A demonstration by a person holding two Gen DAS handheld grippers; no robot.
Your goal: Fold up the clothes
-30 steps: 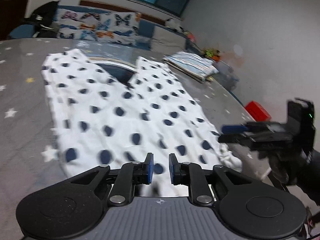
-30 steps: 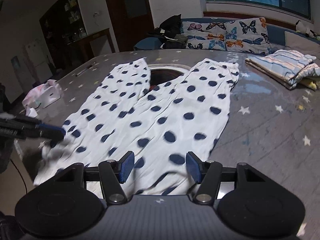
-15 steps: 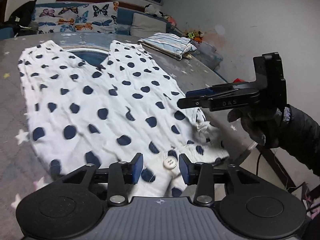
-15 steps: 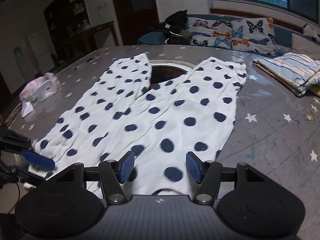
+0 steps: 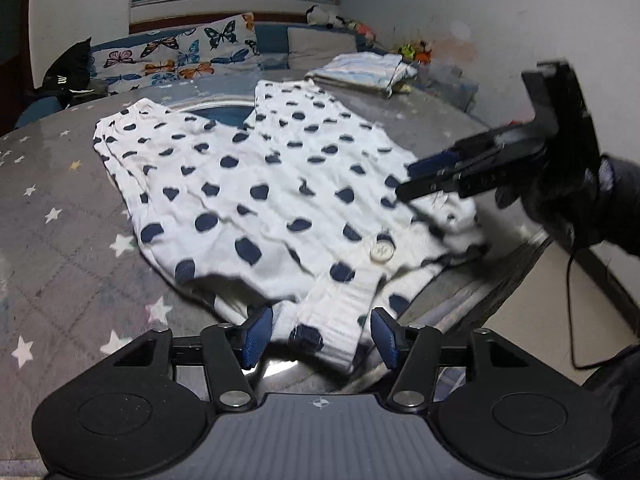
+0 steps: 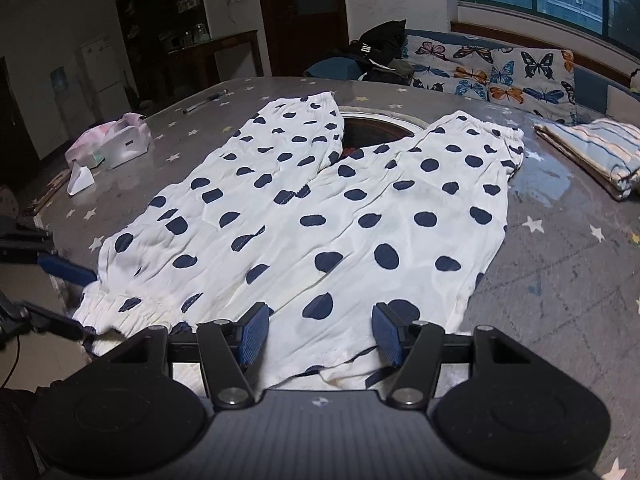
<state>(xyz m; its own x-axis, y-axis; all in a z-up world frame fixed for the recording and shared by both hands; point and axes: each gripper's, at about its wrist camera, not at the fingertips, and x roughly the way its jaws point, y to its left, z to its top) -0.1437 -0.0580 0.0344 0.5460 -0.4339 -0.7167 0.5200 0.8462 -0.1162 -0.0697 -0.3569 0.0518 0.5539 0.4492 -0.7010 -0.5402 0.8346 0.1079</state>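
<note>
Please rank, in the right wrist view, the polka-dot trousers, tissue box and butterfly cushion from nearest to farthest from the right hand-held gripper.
1. Polka-dot trousers, directly ahead of the right hand-held gripper.
2. Tissue box, far left.
3. Butterfly cushion, back right.

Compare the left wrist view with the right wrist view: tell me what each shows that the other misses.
Only the left wrist view shows the white button at the waistband, the stuffed toys by the wall, and the gloved hand carrying the right hand-held gripper.

Only the right wrist view shows the tissue pack, the pen, the dark cabinet and the door.

Both show the polka-dot trousers spread flat on the star-patterned table, the folded striped cloth and the butterfly cushion.
</note>
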